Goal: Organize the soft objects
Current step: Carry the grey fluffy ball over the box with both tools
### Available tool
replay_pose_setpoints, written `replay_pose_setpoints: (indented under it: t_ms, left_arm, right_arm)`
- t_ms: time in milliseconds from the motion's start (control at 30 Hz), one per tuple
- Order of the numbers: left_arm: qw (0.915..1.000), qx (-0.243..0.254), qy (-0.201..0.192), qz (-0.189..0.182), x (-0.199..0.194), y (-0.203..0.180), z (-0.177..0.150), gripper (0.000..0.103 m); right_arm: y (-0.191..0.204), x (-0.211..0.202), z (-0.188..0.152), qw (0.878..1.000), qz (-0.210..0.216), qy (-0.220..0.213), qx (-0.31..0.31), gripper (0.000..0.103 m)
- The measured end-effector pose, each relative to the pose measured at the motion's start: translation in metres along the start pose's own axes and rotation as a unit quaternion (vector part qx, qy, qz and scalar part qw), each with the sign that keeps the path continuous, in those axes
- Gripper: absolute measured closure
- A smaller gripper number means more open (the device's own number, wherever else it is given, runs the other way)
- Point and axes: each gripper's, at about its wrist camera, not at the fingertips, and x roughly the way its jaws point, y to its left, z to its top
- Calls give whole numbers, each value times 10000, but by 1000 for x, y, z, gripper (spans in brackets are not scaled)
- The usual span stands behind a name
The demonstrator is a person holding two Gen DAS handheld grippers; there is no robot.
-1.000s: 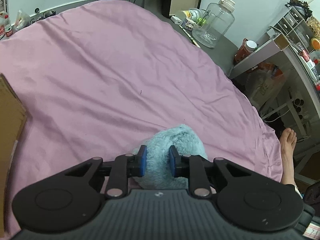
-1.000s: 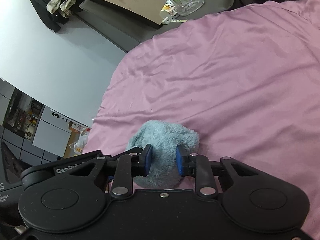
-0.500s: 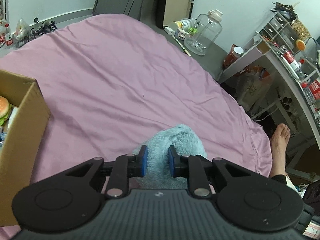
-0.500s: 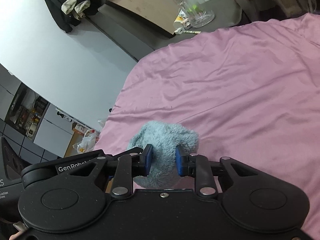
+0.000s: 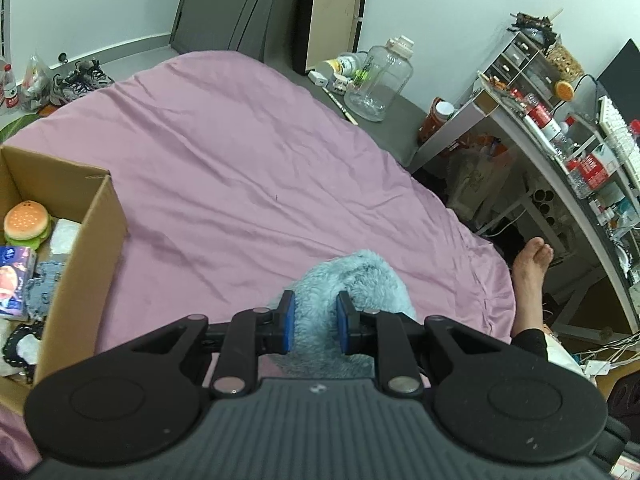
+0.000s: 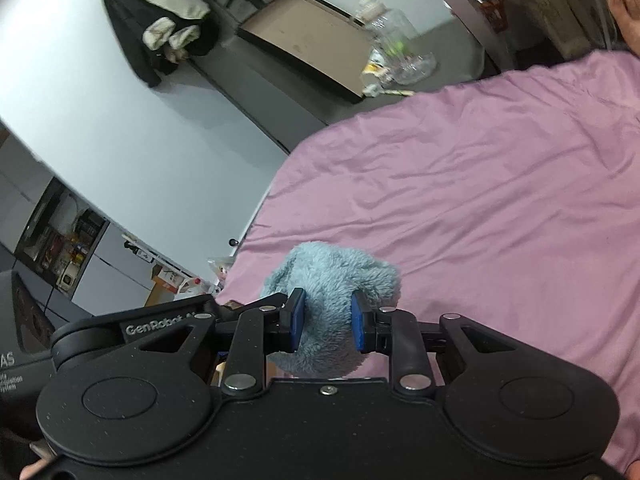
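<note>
Left wrist view: your left gripper is clamping its jaws on the fluffy blue plush above the pink bed, beside the cardboard box.

Right wrist view: your right gripper is likewise pinching the plush.

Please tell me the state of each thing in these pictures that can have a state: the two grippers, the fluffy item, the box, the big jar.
left gripper: shut on the fluffy blue item.
right gripper: shut on the fluffy blue item, squeezing it.
fluffy blue item: held off the pink bedsheet, bunched.
cardboard box: open, partly filled, burger toy inside.
clear jar: upright, lid on, looks empty.
</note>
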Motion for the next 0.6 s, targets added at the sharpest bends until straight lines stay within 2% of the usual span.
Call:
replay_pose_setpoints:
  t_ms: [600]
  left_arm:
    - [9994, -87, -308, 110, -62, 40, 4, 83]
  right_arm:
    - [63, -3, -29, 9992, 220, 23, -345, 79]
